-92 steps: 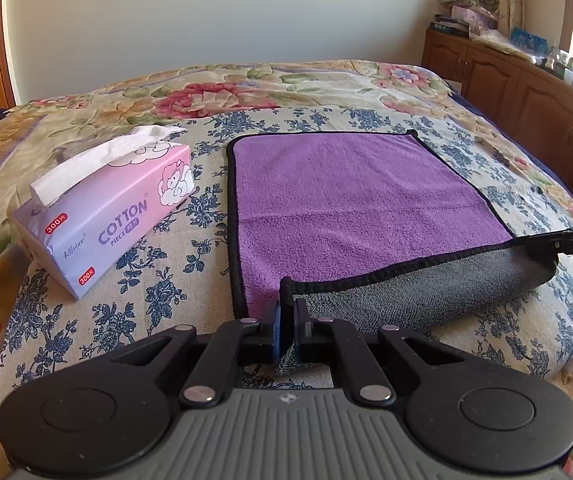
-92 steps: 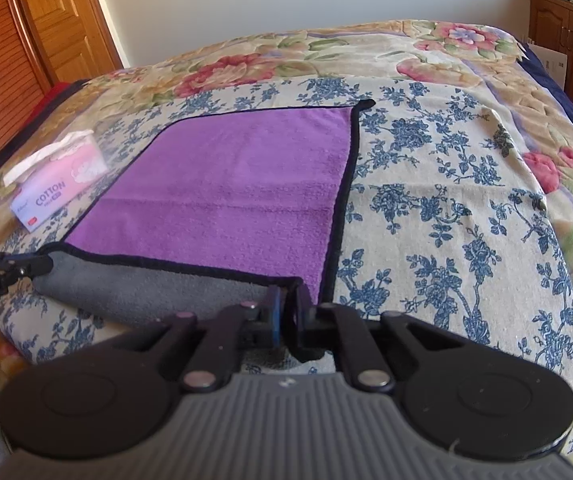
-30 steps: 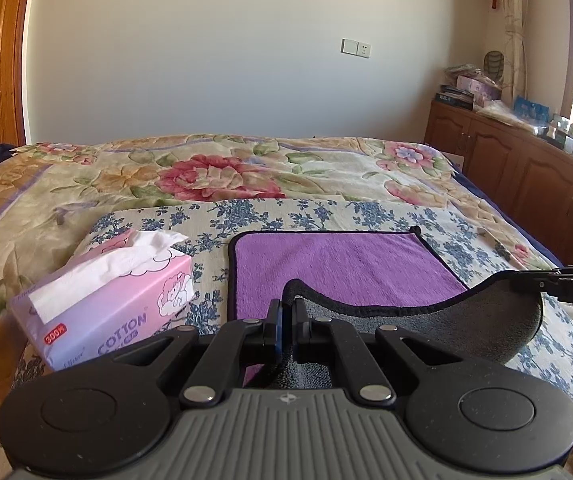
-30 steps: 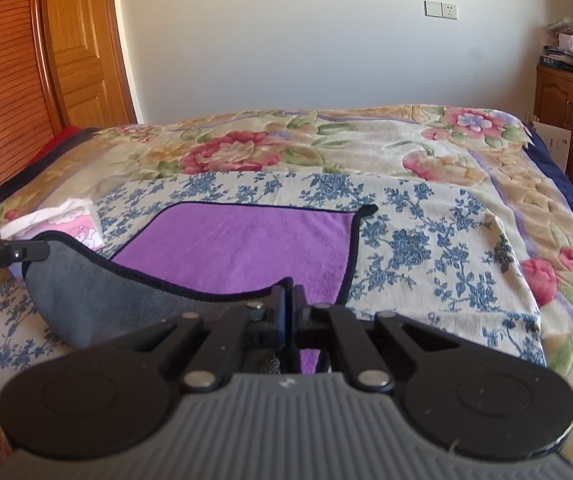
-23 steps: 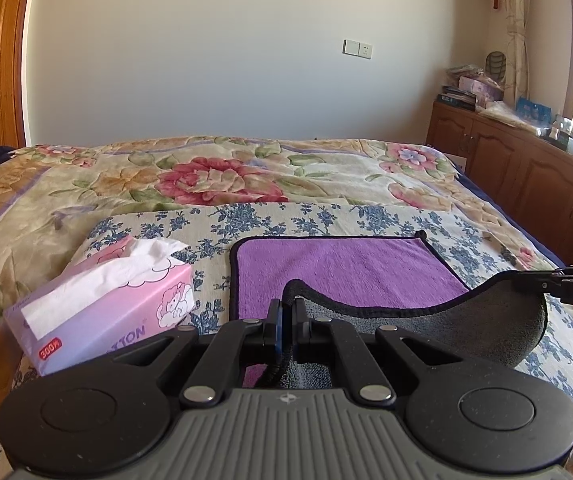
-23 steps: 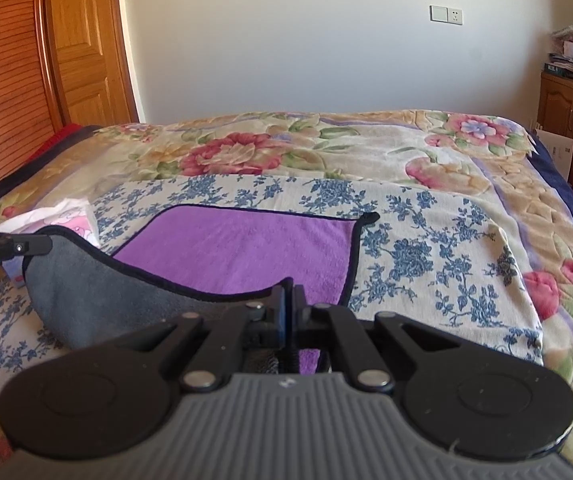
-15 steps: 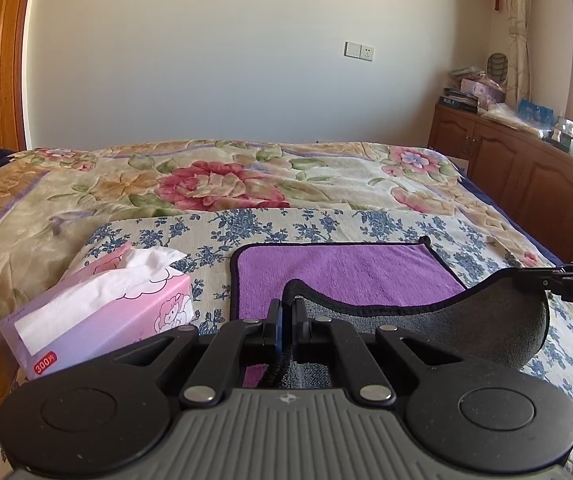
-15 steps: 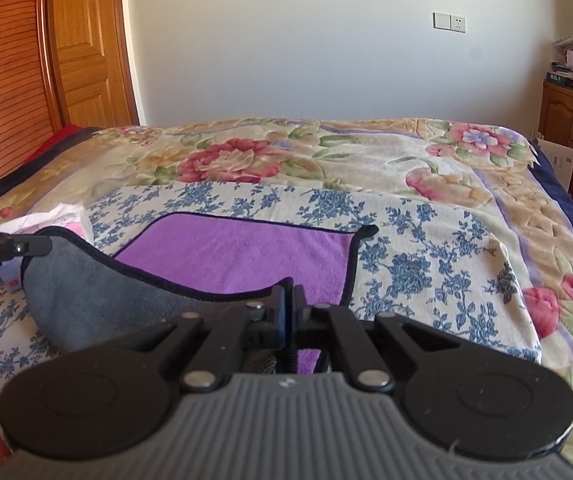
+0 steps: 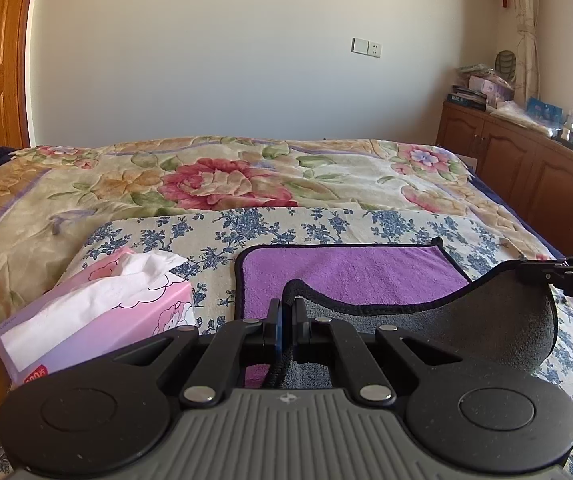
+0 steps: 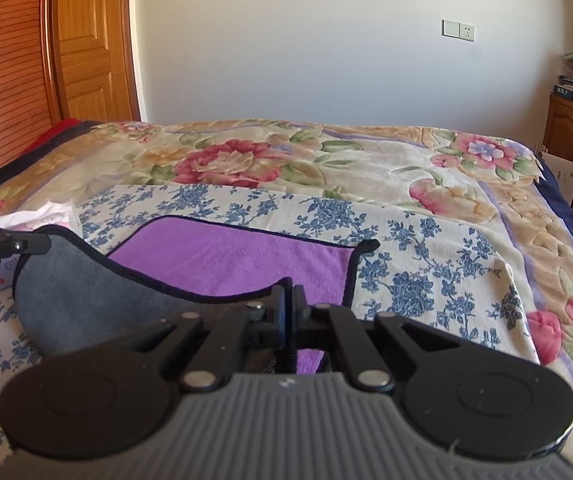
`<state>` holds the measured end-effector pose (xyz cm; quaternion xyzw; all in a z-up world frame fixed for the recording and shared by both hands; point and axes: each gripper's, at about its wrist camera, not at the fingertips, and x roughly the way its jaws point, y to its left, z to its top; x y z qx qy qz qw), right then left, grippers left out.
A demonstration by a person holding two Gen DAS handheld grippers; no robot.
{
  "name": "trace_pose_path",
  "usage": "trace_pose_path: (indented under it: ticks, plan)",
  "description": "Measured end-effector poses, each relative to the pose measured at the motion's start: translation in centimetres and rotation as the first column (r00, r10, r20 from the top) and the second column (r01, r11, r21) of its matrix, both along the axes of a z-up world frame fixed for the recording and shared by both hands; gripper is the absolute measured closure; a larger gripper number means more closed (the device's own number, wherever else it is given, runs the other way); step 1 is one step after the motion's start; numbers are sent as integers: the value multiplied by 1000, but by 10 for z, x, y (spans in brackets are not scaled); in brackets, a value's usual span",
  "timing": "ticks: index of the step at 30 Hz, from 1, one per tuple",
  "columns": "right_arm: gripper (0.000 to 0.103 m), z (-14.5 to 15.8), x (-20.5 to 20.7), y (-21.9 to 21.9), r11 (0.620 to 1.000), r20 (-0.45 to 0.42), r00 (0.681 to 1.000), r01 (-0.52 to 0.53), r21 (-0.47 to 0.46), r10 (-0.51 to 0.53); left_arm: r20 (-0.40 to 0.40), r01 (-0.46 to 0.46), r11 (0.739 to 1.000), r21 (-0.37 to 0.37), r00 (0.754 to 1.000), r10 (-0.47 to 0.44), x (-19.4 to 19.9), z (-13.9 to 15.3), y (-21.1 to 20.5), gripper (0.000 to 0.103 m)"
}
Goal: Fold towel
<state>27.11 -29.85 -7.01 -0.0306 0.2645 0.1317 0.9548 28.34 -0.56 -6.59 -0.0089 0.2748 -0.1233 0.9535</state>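
Flowered bedding (image 9: 222, 184) covered the bed, with a pink tissue box (image 9: 98, 312) lying beside the purple towel (image 9: 350, 276). Each near corner of the towel was pinched tight, one by the left gripper (image 9: 286, 312) and one by the right gripper (image 10: 288, 300), so its grey underside hung lifted between them while the far part lay flat.
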Motion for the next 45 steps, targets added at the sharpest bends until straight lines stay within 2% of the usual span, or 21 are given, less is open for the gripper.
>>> trace_pose_path:
  ticks: [31,45]
  plan:
    - [100,15,36,-2,1000,96,995,-10,-29,13,68,7,999,34,998,-9,47,14,-17,98]
    - [99,6,68,-2,999,111,994,5,-55,1,82,-5,999,43,997,1,80,9,-18,98]
